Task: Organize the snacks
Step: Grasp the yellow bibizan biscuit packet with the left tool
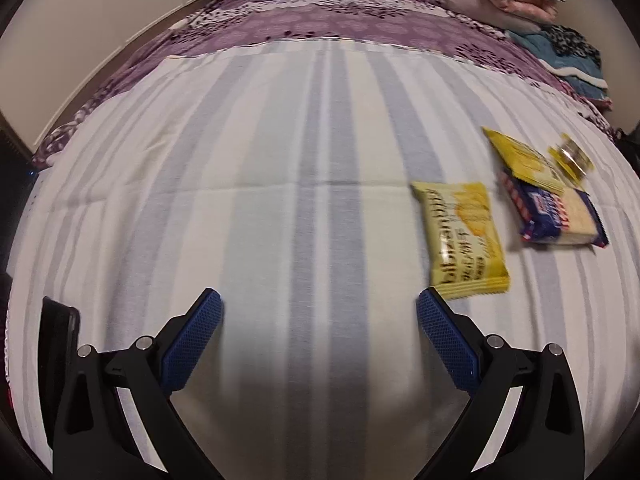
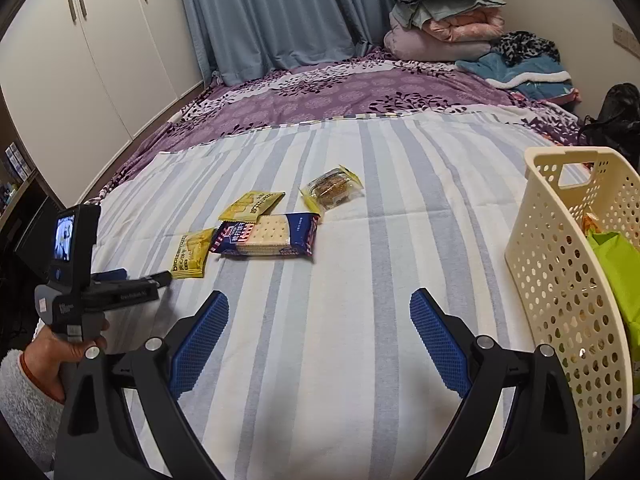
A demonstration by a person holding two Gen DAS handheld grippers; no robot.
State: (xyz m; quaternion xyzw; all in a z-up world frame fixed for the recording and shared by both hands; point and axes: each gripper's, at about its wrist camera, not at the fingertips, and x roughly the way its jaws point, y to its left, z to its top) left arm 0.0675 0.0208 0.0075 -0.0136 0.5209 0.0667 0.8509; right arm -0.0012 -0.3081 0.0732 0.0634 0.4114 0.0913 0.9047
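Observation:
Several snack packs lie on the striped sheet [image 2: 360, 280]. A yellow biscuit pack [image 1: 466, 238] lies just ahead and right of my left gripper [image 1: 319, 312], which is open and empty. Beyond it lie a blue cracker pack [image 1: 556, 216], a second yellow pack [image 1: 520, 160] and a clear-wrapped cake [image 1: 572, 158]. In the right wrist view my right gripper [image 2: 319, 312] is open and empty, with the cracker pack [image 2: 268, 236], the yellow packs [image 2: 190, 254] [image 2: 252, 204] and the cake [image 2: 332, 188] ahead to the left. A cream perforated basket [image 2: 560, 280] stands at the right.
The basket holds a green packet [image 2: 616, 264]. The left hand-held gripper [image 2: 80, 264] shows at the left of the right wrist view. Folded blankets [image 2: 448, 20] and clothes [image 2: 524, 64] are piled at the bed's far right. White wardrobes [image 2: 80, 60] line the left wall.

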